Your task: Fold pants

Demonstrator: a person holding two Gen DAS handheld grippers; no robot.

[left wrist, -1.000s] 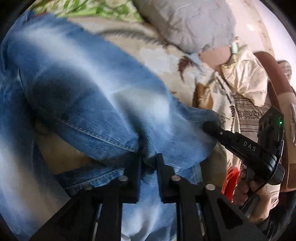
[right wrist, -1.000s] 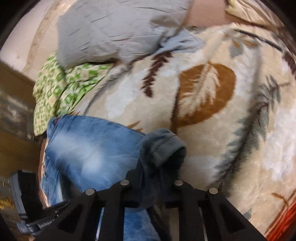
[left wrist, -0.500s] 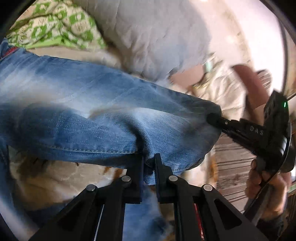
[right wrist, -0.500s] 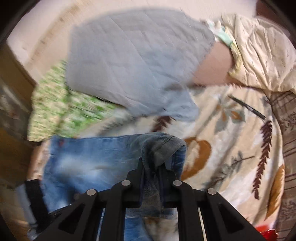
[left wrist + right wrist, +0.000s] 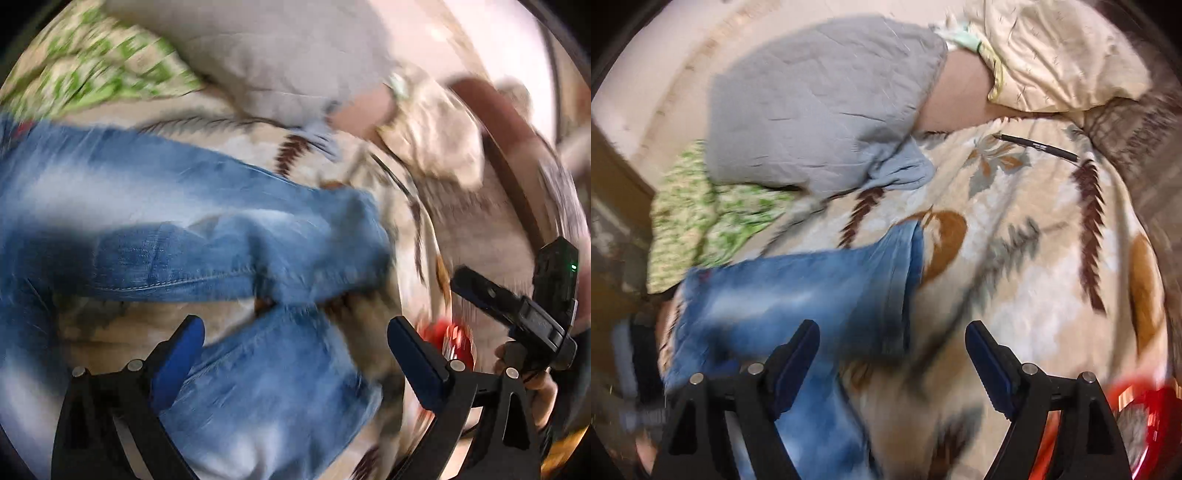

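Blue jeans (image 5: pixel 207 229) lie on a cream blanket with a leaf print (image 5: pixel 1027 266). One leg is folded back over the other, its hem (image 5: pixel 908 266) facing right. My left gripper (image 5: pixel 295 339) is open and empty, just above the lower leg (image 5: pixel 273 391). My right gripper (image 5: pixel 892 347) is open and empty, near the hem of the jeans (image 5: pixel 798 295). The right gripper also shows at the right of the left wrist view (image 5: pixel 517 306), held in a hand.
A grey pillow (image 5: pixel 820 110) and a green patterned cloth (image 5: pixel 701 221) lie behind the jeans. A cream pillow (image 5: pixel 1056 55) is at the back right. A black pen (image 5: pixel 1038 147) lies on the blanket. A red object (image 5: pixel 1145 417) sits at the near right.
Both grippers were shut on the jeans leg and carried it over. Now both have opened and let it go, and the folded leg lies on the blanket.
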